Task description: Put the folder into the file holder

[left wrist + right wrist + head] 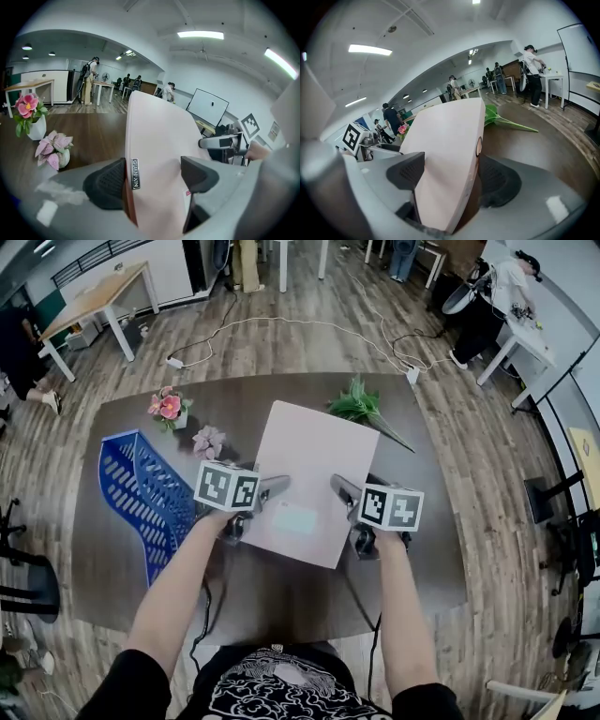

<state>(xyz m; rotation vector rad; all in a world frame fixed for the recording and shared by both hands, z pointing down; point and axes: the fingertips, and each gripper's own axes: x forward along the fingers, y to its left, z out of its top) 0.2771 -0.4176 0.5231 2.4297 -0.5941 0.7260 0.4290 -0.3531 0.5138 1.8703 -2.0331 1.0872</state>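
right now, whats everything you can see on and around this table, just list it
folder: 1, pale pink, over the table's middle, held at its near end by both grippers
file holder: 1, blue mesh, on the table's left part
potted flower: 1, red-pink blooms, far left of the table
potted plant: 1, pale pink leaves, between the file holder and the folder
leafy sprig: 1, green, lying on the table by the folder's far right corner
table: 1, dark brown, under it all
left gripper: 1, grey, shut on the folder's left edge
right gripper: 1, grey, shut on the folder's right edge
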